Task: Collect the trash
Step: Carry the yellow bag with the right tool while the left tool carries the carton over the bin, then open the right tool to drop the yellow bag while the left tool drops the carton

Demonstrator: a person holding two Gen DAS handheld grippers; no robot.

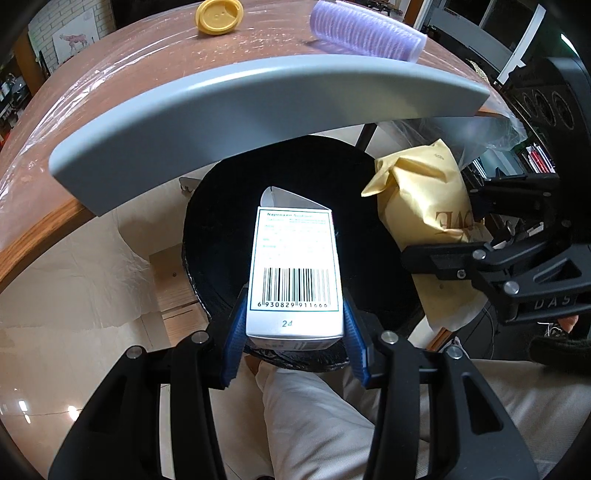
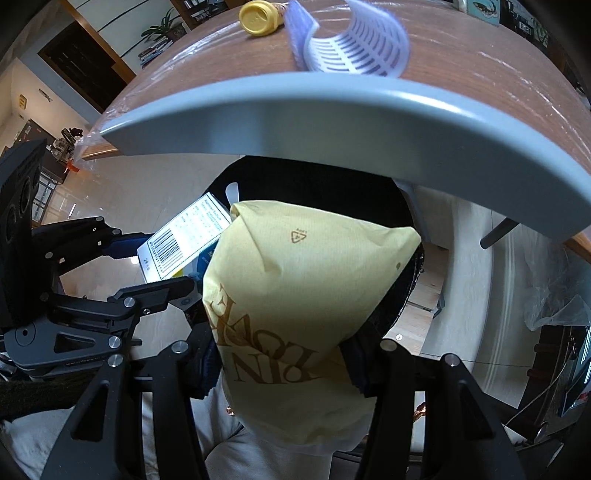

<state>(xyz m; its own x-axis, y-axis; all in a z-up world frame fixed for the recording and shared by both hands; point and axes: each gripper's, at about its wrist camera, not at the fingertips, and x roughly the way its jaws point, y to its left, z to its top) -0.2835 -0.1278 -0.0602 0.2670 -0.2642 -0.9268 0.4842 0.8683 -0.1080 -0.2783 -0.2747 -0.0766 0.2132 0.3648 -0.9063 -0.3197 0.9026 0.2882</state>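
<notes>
My left gripper (image 1: 293,332) is shut on a white medicine box (image 1: 295,273) with a barcode and holds it over the open black trash bin (image 1: 218,221). My right gripper (image 2: 284,365) is shut on a crumpled yellow paper bag (image 2: 295,295) over the same bin (image 2: 388,199). In the left wrist view the bag (image 1: 421,199) and right gripper (image 1: 480,258) are to the right. In the right wrist view the box (image 2: 184,236) and left gripper (image 2: 122,266) are to the left.
A grey curved tray rim (image 1: 236,110) lies on the plastic-covered wooden table (image 1: 110,74) above the bin. A yellow lid (image 1: 218,16) and a purple hair roller (image 1: 365,33) sit on the table. My leg in light trousers (image 1: 314,424) is below.
</notes>
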